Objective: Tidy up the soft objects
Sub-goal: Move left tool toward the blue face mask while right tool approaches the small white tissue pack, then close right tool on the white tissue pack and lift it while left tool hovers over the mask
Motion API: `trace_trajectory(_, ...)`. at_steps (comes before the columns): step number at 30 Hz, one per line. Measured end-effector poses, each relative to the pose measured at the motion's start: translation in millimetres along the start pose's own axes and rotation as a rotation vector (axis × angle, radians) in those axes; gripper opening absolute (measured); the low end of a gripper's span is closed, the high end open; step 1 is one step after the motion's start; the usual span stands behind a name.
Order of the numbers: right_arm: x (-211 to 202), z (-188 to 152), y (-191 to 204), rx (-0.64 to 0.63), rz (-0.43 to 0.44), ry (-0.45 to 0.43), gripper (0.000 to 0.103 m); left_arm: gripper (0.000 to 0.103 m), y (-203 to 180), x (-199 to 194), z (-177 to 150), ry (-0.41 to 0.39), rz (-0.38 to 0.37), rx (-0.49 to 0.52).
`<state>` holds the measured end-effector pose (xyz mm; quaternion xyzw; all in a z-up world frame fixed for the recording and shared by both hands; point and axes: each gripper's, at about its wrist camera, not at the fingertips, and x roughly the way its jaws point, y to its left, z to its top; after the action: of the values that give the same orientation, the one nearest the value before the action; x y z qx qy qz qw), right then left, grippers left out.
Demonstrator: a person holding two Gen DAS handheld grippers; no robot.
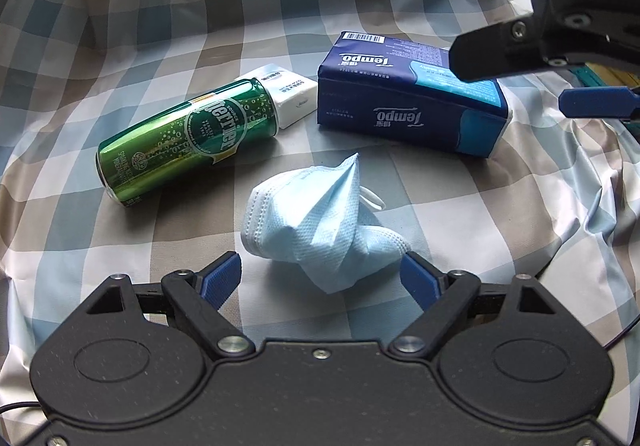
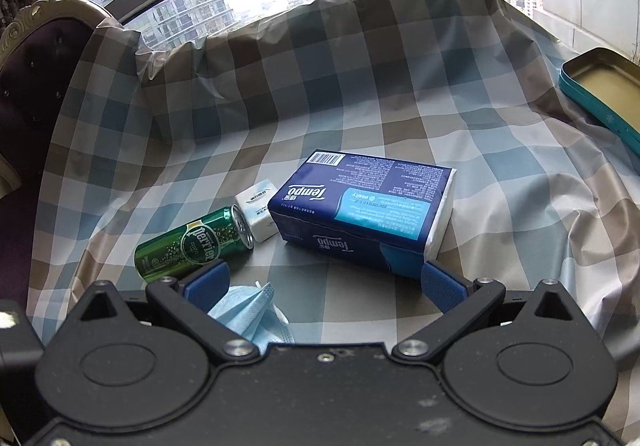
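Checked cloth (image 1: 120, 45) in grey, blue and white, covering the table. Ahead and left of the left gripper (image 1: 322, 272): green Perrier can (image 1: 184, 141) on its side, top end touching a small white tissue pack (image 1: 290, 93). Straight ahead, just beyond the fingertips: crumpled pale-blue face mask (image 1: 316, 221), reaching down between the wide-spread blue pads, gripped by neither. Ahead and right: dark blue Tempo tissue pack (image 1: 408, 101), lying flat. Further right, above that pack: right gripper (image 2: 324, 282), spread wide, holding nothing; from its own camera, tissue pack just beyond its right pad, mask under its left finger. Far right: teal tin (image 2: 596, 85), open.
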<state>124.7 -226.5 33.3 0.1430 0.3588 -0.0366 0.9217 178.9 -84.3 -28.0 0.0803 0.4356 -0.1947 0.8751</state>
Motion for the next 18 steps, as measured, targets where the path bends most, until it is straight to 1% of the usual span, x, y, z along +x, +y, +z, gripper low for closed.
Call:
trace_trajectory(5,18.9,22.4,9.0,-0.059,-0.024,-0.010,0.103,0.082,5.0,12.4,5.2,0.015,-0.012,-0.028)
trace_trajectory(9,38.1,43.2,22.3,-0.143,-0.041,-0.012,0.103,0.076,14.4,15.6,8.8,0.015,-0.009,-0.058)
trace_trajectory(14,74.5,74.6,46.7,-0.253,-0.050,0.024,0.103,0.075,31.5,18.6,12.7,0.017,0.020,-0.113)
trace_trajectory(18,109.9,100.0,69.0,-0.271,0.000,0.098,0.102,0.074,40.5,23.4,11.5,0.033,0.025,-0.144)
